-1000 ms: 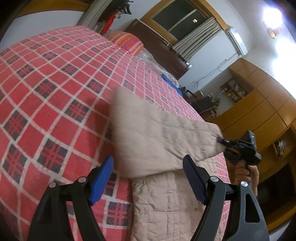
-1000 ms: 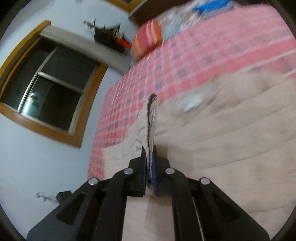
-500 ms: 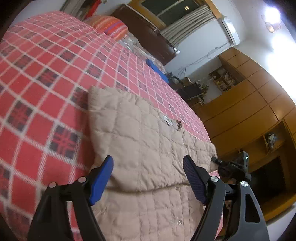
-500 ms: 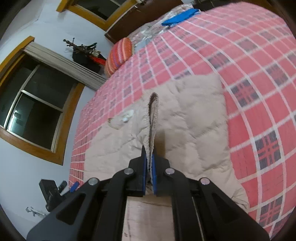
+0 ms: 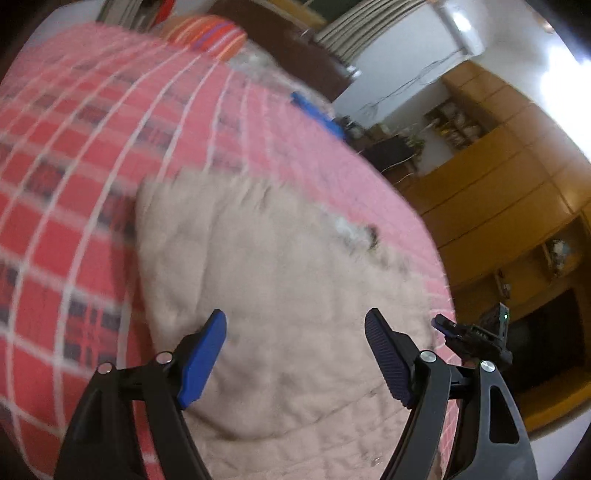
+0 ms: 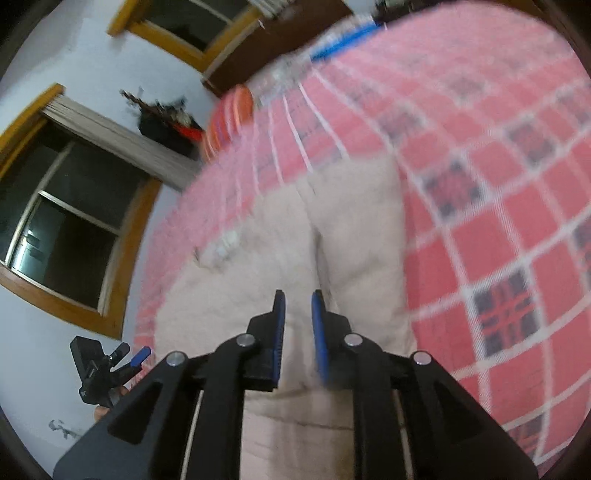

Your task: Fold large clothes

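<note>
A red plaid bedspread (image 5: pixel 66 155) covers the bed. Nearest, the left gripper (image 5: pixel 295 350) hangs with fingers spread wide; the right gripper (image 6: pixel 297 332) shows a narrow gap, pinching nothing. Below both lies the beige quilted jacket (image 5: pixel 280 280) — folded, flat on the bedspread. Beyond — a striped pillow (image 5: pixel 210 35).
</note>
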A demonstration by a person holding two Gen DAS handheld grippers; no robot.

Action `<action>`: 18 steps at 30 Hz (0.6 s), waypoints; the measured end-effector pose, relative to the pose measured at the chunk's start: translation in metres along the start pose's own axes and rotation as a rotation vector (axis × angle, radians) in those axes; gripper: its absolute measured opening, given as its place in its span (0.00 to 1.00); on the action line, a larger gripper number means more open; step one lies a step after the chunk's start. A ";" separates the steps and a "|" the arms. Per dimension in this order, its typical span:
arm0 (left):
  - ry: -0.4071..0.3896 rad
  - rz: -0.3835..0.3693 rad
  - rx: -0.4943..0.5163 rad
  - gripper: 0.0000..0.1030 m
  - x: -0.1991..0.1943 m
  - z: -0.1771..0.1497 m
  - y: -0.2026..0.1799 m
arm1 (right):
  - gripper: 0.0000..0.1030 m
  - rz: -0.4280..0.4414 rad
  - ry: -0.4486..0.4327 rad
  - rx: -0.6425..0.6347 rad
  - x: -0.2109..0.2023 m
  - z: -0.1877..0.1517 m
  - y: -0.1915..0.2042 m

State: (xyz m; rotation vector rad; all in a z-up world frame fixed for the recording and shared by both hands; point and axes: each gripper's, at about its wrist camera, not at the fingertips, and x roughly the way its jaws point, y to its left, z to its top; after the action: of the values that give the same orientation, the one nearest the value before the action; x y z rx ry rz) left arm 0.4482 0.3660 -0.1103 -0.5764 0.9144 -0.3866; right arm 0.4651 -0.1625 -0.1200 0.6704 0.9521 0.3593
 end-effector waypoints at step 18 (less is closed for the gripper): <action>0.145 -0.082 0.091 0.76 0.008 -0.025 -0.017 | 0.12 -0.008 0.154 -0.125 0.013 -0.029 0.019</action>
State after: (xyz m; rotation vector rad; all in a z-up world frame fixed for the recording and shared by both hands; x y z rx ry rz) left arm 0.4312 0.3413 -0.1169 -0.5084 1.0089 -0.5467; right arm 0.4480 -0.1311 -0.1269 0.5305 1.0688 0.4648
